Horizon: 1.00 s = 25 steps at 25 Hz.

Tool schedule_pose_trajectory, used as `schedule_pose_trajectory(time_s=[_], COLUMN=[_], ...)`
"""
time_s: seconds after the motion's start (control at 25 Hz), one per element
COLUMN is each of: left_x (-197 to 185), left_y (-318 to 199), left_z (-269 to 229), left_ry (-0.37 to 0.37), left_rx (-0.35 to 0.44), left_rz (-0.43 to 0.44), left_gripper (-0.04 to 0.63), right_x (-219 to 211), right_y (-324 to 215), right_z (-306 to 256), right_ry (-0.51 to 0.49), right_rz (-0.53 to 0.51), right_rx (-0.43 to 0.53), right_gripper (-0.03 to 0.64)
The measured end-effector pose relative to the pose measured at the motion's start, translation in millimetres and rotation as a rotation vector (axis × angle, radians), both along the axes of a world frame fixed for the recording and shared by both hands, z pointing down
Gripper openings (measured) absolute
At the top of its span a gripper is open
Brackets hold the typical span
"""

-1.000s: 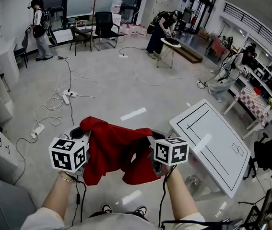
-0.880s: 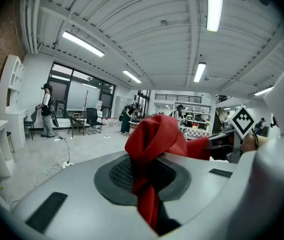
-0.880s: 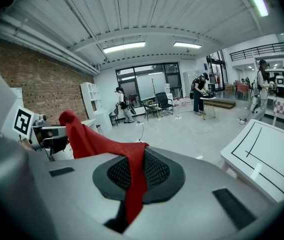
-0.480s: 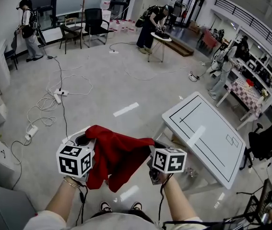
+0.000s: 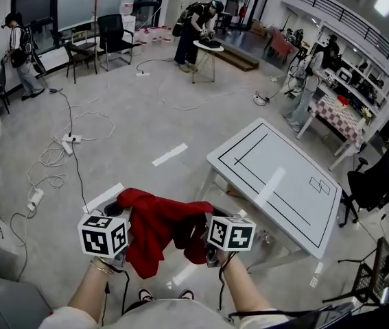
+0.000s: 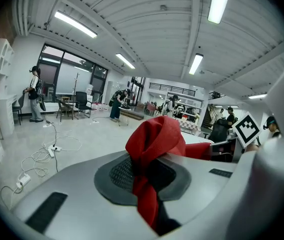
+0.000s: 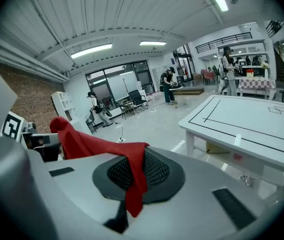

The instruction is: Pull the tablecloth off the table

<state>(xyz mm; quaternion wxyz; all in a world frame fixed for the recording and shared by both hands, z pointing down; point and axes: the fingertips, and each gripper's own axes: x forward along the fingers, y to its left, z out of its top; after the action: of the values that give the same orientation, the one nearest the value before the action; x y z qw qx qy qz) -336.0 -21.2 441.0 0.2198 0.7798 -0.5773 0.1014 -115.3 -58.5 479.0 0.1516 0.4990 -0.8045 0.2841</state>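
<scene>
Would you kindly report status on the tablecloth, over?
Left tool, right tool both shut on red tablecloth. Cloth hangs between them, clear of white table. Nothing blocking.

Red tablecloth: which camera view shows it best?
The head view: nearly all the red tablecloth hangs between the left gripper and right gripper. Each gripper view shows mostly the part pinched in its own shut jaws.

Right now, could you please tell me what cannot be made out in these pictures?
- Head view: the marker cubes and bunched cloth hide the jaws of the left gripper and right gripper.
- All views: the cloth's full size and shape, lost in its own folds.
- Right gripper view: the table is cut off by the right edge.
- Right gripper view: the small items under the table are too small to name.
</scene>
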Motion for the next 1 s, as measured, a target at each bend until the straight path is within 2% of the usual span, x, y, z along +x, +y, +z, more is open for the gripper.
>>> schedule_pose_trajectory(time_s=[0.24,0.56,1.0], left_x=[36.3,72.0,93.8], left_y=[-5.4,-18.5,-18.8], left_z=[12.8,6.5,12.5], left_ry=[-0.006,-0.023,-0.008], left_rx=[-0.044,-0.018,-0.032], left_rz=[0.035,0.081,0.126], left_gripper=[0.044,0.044,0.044], right_x=[35.6,65.8,95.5], right_y=[5.7,5.5,14.0], right_z=[14.0,10.0,10.3], right_ry=[0.011,0.012,0.052], right_rz=[0.036,0.08,0.104], right_rx=[-0.015,0.027,0.022], right_gripper=[0.029,0.029,0.029])
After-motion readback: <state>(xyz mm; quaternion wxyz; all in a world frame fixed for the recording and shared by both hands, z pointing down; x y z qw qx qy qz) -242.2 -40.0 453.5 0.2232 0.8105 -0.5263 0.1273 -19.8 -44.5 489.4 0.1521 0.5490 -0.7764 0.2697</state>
